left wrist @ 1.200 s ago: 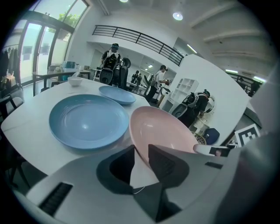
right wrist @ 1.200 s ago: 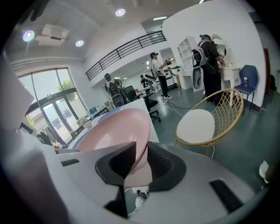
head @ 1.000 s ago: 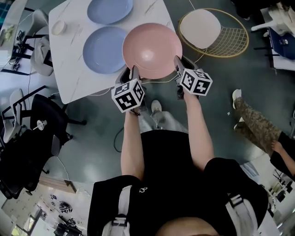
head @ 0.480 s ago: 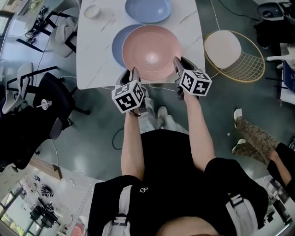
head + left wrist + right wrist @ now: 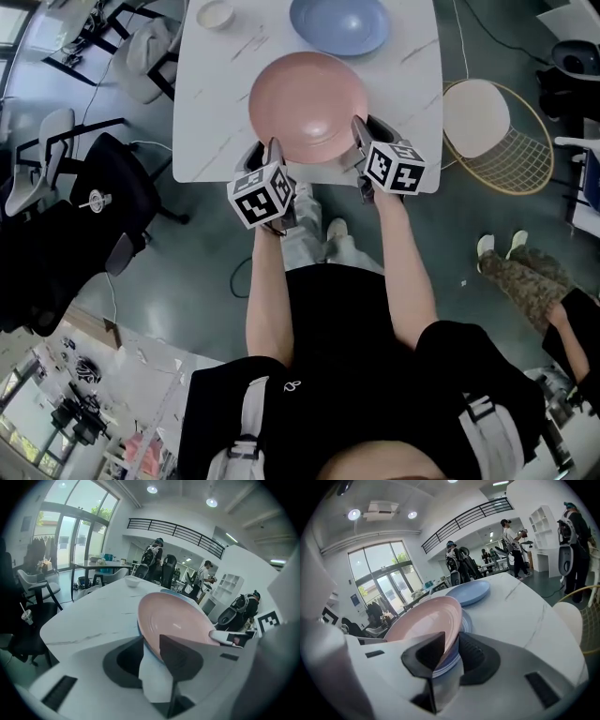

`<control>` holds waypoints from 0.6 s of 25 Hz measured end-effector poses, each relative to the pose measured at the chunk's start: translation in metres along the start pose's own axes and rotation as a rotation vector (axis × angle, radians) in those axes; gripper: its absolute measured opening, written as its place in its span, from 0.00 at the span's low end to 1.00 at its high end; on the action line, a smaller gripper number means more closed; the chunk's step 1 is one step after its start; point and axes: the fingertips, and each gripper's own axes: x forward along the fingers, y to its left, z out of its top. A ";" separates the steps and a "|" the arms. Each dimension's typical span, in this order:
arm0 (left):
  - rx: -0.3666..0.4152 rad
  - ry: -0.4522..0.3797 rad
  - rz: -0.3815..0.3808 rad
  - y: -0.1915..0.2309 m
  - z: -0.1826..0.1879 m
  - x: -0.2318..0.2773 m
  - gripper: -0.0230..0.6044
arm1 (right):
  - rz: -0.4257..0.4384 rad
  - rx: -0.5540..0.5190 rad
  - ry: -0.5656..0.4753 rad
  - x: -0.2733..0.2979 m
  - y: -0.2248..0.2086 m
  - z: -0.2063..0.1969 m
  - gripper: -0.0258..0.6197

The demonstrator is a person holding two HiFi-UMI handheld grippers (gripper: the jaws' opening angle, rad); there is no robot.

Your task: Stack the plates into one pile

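Observation:
A pink plate (image 5: 309, 105) hangs level between both grippers above the white table (image 5: 217, 103). My left gripper (image 5: 272, 150) is shut on its left rim and my right gripper (image 5: 358, 127) on its right rim. In the left gripper view the pink plate (image 5: 176, 620) runs between the jaws of the left gripper (image 5: 152, 644). The right gripper view shows the right gripper (image 5: 451, 646) holding the pink plate (image 5: 426, 620) tilted just above a blue plate (image 5: 449, 660). From the head view that blue plate is hidden under the pink one. A second blue plate (image 5: 339, 23) lies farther back.
A small white bowl (image 5: 215, 13) sits at the table's far left corner. A wire basket chair (image 5: 492, 122) stands right of the table and dark office chairs (image 5: 94, 202) to its left. Someone's legs (image 5: 525, 272) are at the right, on the floor.
The pink plate, held by both grippers, has moved left over the near blue plate and now covers it in the head view.

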 end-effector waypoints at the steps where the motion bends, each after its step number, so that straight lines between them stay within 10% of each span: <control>1: 0.000 0.007 0.002 0.003 0.000 0.002 0.23 | -0.001 0.000 0.006 0.004 0.001 -0.001 0.20; 15: 0.092 0.086 -0.014 0.010 -0.007 0.033 0.26 | -0.051 -0.073 0.008 0.019 -0.008 -0.009 0.23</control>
